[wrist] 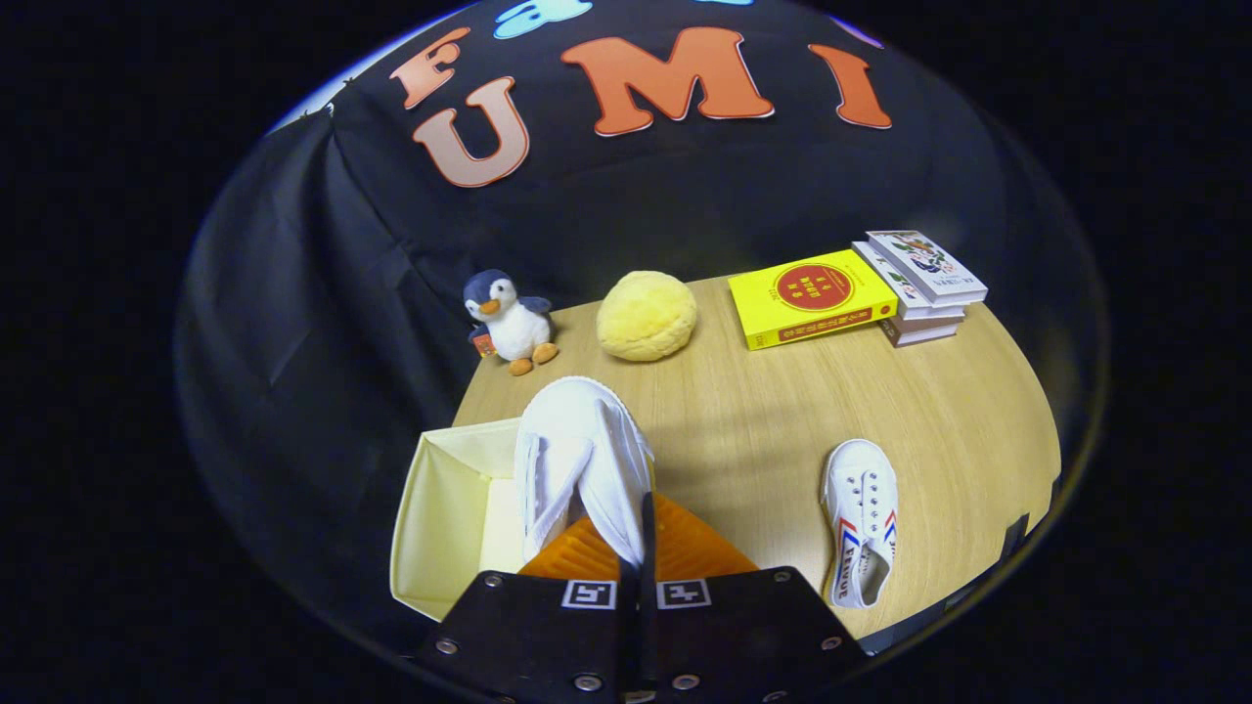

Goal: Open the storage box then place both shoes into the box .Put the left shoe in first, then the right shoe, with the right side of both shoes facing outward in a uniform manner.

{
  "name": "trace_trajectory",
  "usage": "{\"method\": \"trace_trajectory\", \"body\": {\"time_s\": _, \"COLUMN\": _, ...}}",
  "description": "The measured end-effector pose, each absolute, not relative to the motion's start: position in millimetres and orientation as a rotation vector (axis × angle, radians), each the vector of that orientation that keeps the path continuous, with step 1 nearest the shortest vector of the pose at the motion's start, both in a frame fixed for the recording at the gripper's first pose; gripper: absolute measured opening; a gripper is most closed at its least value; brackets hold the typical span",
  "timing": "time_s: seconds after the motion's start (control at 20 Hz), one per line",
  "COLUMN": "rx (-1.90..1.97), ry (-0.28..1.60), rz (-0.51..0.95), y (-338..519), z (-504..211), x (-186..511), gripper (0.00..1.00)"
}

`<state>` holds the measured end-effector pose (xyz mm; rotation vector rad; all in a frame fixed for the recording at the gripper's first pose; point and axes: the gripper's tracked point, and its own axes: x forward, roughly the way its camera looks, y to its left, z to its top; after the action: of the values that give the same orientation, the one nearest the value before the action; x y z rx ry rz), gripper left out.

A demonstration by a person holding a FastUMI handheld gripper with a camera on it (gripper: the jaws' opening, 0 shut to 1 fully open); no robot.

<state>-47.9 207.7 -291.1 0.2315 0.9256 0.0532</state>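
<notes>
From my seat, at the left the open cream storage box (440, 508) sits at the worktop (782, 411) edge, and my jaws are clamped on a white canvas shoe (582, 469), which hangs toe-forward just ahead of them over the box's right rim, its orange sole (685, 548) showing by the fingers. To the right the second white shoe (861, 523), with red and blue side stripes and eyelets up, lies flat on the worktop, well apart from the jaws. Beyond, left to right, stand a plush penguin (509, 321), a yellow plush ball (647, 315), a yellow book (812, 296) and a small stack of books (924, 284).
</notes>
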Motion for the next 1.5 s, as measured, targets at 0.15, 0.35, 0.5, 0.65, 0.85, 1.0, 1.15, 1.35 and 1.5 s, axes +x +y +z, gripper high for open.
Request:
{"method": "trace_trajectory", "body": {"time_s": 0.15, "rx": 0.229, "ry": 0.946, "rz": 0.078, "y": 243.7, "z": -293.8, "x": -43.4, "gripper": 0.01}}
{"method": "trace_trajectory", "body": {"time_s": 0.35, "rx": 0.246, "ry": 0.983, "rz": 0.117, "y": 296.5, "z": -303.8, "x": -39.2, "gripper": 0.01}}
{"method": "trace_trajectory", "body": {"time_s": 0.5, "rx": 0.233, "ry": 1.014, "rz": 0.139, "y": 332.2, "z": -316.7, "x": -39.6, "gripper": 0.01}}
{"method": "trace_trajectory", "body": {"time_s": 0.65, "rx": 0.215, "ry": 1.068, "rz": 0.121, "y": 355.1, "z": -336.7, "x": -44.8, "gripper": 0.01}}
{"method": "trace_trajectory", "body": {"time_s": 0.85, "rx": 0.196, "ry": 1.127, "rz": 0.061, "y": 369.0, "z": -365.5, "x": -47.2, "gripper": 0.01}}
{"method": "trace_trajectory", "body": {"time_s": 1.0, "rx": 0.193, "ry": 1.153, "rz": 0.026, "y": 379.2, "z": -380.9, "x": -43.9, "gripper": 0.02}}
{"method": "trace_trajectory", "body": {"time_s": 1.15, "rx": 0.190, "ry": 1.214, "rz": 0.009, "y": 390.3, "z": -395.8, "x": -47.9, "gripper": 0.03}}
{"method": "trace_trajectory", "body": {"time_s": 1.35, "rx": 0.194, "ry": 1.309, "rz": 0.022, "y": 401.7, "z": -420.1, "x": -63.6, "gripper": 0.04}}
{"method": "trace_trajectory", "body": {"time_s": 1.5, "rx": 0.262, "ry": 1.345, "rz": 0.117, "y": 419.5, "z": -419.6, "x": -73.6, "gripper": 0.16}}
